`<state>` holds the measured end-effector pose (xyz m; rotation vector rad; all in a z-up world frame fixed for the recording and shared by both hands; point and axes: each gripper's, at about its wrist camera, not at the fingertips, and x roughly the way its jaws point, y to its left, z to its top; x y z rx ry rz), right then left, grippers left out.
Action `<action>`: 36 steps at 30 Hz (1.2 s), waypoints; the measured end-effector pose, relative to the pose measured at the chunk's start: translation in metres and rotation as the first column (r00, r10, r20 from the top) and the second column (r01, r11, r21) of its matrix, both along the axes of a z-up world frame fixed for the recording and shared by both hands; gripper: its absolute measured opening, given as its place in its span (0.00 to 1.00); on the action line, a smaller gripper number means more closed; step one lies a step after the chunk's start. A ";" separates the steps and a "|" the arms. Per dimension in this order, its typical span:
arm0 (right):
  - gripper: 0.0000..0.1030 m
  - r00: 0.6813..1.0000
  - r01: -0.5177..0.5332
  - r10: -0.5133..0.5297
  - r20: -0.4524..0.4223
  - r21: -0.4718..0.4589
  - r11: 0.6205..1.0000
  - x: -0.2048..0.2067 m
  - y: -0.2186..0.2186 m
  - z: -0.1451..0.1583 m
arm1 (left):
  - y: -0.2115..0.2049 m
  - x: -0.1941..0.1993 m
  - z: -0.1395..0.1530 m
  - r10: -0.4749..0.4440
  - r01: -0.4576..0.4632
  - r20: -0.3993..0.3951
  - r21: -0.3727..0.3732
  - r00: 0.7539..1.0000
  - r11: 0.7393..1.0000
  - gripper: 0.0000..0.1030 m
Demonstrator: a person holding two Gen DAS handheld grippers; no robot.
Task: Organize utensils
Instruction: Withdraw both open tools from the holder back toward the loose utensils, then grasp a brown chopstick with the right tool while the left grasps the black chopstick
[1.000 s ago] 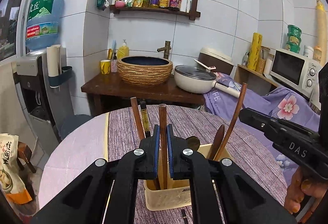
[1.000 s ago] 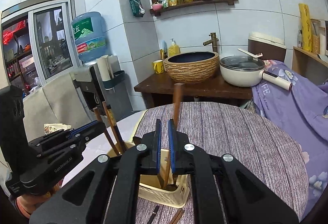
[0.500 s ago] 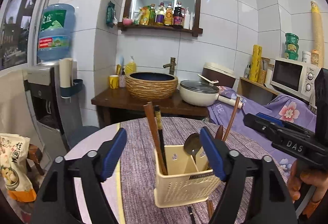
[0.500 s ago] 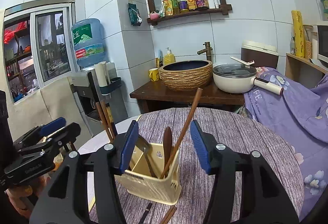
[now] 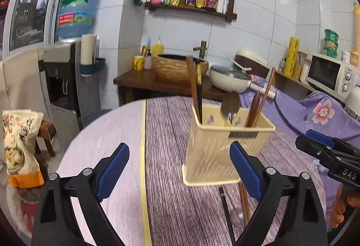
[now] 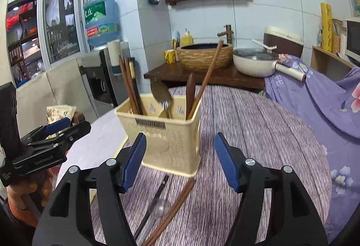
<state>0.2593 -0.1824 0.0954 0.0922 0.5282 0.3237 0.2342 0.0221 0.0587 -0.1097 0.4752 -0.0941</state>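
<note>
Left wrist view: left gripper opening wide, empty, cream holder at one o'clock; right gripper opening, empty, loose chopsticks at six

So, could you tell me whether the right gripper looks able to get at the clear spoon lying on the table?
Probably yes: the right gripper, its jaws opening and empty, is just behind the clear spoon, which lies uncovered between chopsticks.

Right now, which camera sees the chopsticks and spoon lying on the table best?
The right wrist view: the loose chopsticks and clear-bowled spoon lie in plain sight between its fingers, in front of the cream holder. The left wrist view shows only part of them, partly hidden behind one finger.
</note>
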 end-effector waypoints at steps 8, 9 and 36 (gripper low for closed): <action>0.61 0.993 -0.005 0.002 -0.114 -0.026 1.000 -0.010 0.007 -0.046 | 0.001 -0.007 -0.040 -0.007 0.006 -0.109 -0.003 0.994 1.000 0.86; 0.61 0.992 -0.007 0.003 -0.127 -0.027 1.000 -0.012 0.009 -0.052 | 0.001 -0.007 -0.043 -0.007 0.007 -0.118 0.000 0.993 1.000 0.86; 0.61 0.947 -0.011 -0.022 -0.319 -0.104 0.995 -0.017 0.022 -0.128 | -0.002 -0.015 -0.089 -0.003 0.008 -0.249 0.016 0.968 1.000 0.80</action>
